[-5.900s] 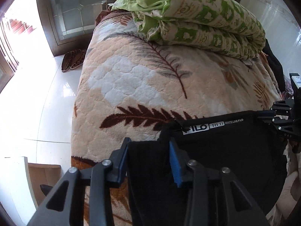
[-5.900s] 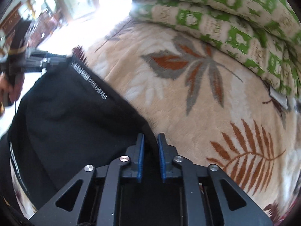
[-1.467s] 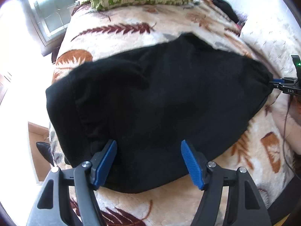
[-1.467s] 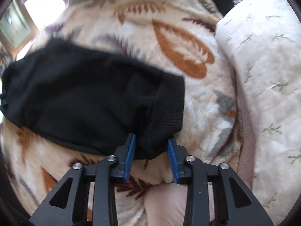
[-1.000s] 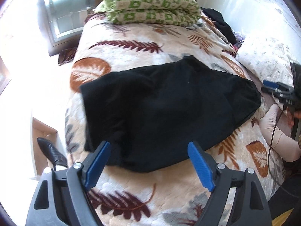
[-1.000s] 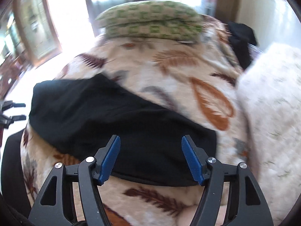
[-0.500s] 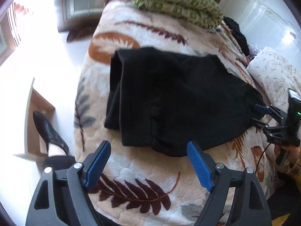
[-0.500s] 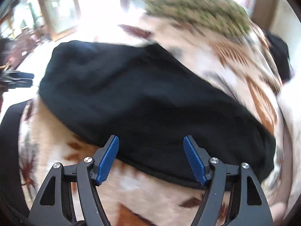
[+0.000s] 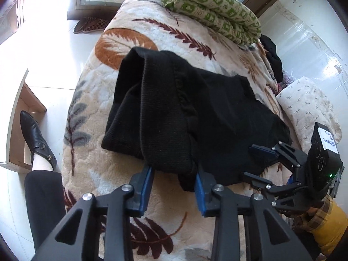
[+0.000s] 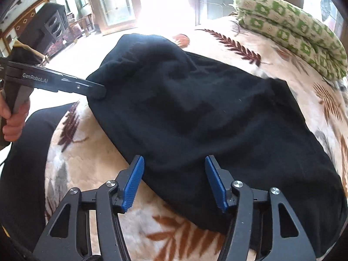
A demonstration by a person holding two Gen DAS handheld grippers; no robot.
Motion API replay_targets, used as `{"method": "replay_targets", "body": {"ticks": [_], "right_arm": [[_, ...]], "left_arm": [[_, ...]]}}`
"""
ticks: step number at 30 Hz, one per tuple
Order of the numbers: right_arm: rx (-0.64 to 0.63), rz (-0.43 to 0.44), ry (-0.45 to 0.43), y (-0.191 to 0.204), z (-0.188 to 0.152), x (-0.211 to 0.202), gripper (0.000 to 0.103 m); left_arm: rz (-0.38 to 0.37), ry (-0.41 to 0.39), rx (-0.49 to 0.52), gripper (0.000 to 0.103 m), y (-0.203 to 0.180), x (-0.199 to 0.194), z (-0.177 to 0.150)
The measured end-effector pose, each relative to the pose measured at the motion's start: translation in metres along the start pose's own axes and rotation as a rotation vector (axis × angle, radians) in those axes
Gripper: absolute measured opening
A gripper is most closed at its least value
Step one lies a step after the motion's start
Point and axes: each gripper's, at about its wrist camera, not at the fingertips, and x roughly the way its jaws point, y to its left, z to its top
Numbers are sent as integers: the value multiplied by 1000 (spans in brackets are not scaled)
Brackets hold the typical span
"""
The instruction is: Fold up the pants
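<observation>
Black pants lie folded across the leaf-patterned blanket. My left gripper is at their near left corner. Its jaws are closing and the blue pads press a bunched fold of the black cloth. From the right wrist view the left gripper shows side-on at that corner of the pants. My right gripper stands over the near edge further right. Its jaws are closing with the pads still apart, the cloth between them untouched. The left wrist view shows the right gripper astride that edge.
A folded green-patterned quilt lies at the far end of the bed, dark clothes and a white pillow along the right side. A person's leg and black boot stand by the bed's left edge. Slippers lie on the floor.
The left jaws went from wide open to closed on the pants' near corner. The right gripper swung in over the near edge, closer to the left one, and its jaws narrowed a little.
</observation>
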Motion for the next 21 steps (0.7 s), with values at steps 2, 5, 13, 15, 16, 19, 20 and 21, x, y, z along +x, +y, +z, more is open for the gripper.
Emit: {"method": "replay_targets", "body": {"ticks": [2,5,13,15,16,19,20,21], "right_arm": [[-9,50,-18,6,-1,-7,58],[-91,84,-31,26,0,-13,61],[-96,25,-19,37,22,2,12],[-65,40,-46,33,34,-5,12],[-46,55,-63,30,40,-8,12],[-22,103,-64,26,49,-7,12],[-24,109,-49,27,50,-1,12],[-23,117,-33,29,49,5,13]], "left_arm": [[-6,1,0,37,0,-6,1],[1,25,-17,37,0,-8,7],[65,-32,34,37,-17,-21,38],[57,-78,57,37,-23,-34,51],[57,-92,69,37,-25,-40,56],[99,-70,91,37,-20,-39,61],[118,-39,79,37,-12,-32,58],[129,-7,63,37,-3,-23,55]]}}
